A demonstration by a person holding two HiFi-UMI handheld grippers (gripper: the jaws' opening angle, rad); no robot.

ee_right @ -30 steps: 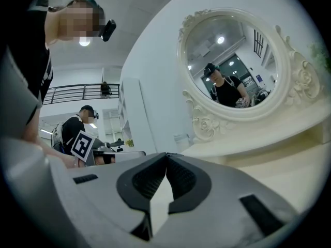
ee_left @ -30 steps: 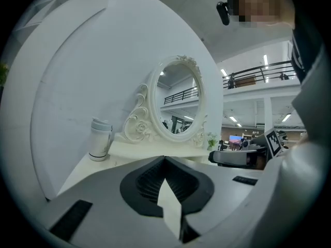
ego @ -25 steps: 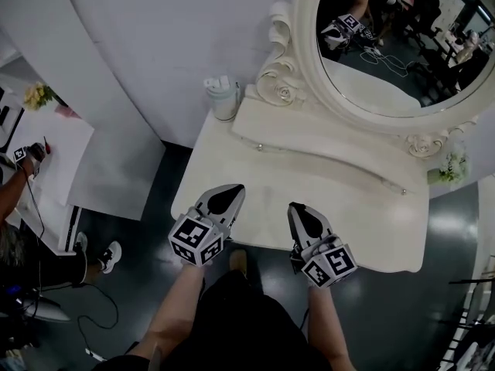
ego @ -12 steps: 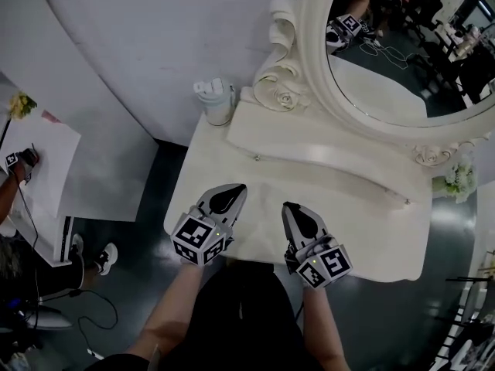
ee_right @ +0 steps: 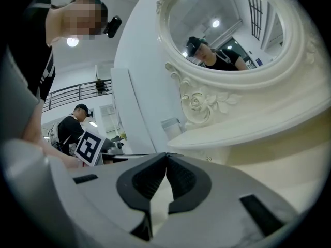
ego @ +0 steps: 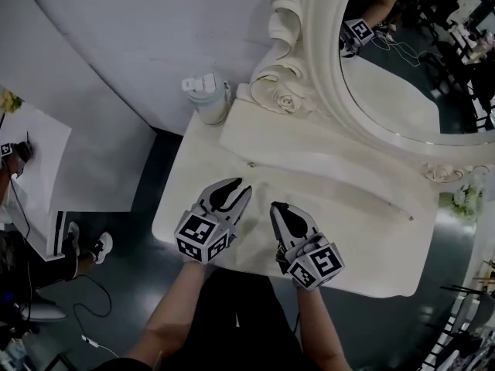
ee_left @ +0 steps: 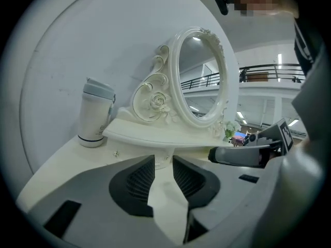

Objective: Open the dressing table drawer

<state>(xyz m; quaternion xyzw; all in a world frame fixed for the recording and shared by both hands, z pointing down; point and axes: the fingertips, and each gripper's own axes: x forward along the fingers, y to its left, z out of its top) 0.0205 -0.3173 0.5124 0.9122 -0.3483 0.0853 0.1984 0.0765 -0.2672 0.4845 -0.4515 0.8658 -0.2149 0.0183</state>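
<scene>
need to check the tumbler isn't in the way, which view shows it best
The left gripper view: the tumbler stands side-on, whole and sharp. The head view shows it small, from above; the right gripper view shows only a dim, pale part.

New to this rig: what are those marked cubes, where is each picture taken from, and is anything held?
A person holds a two-jaw tool in each hand; the patterned cubes belong to the tools. One picture looks down from the person's head; two come from cameras riding on the tools, looking along their jaws. The left gripper is opening its jaws, nothing between them; the right gripper is shut and empty. Both hover over the front of a white dressing table with an oval mirror and a white tumbler at its back corner.
</scene>
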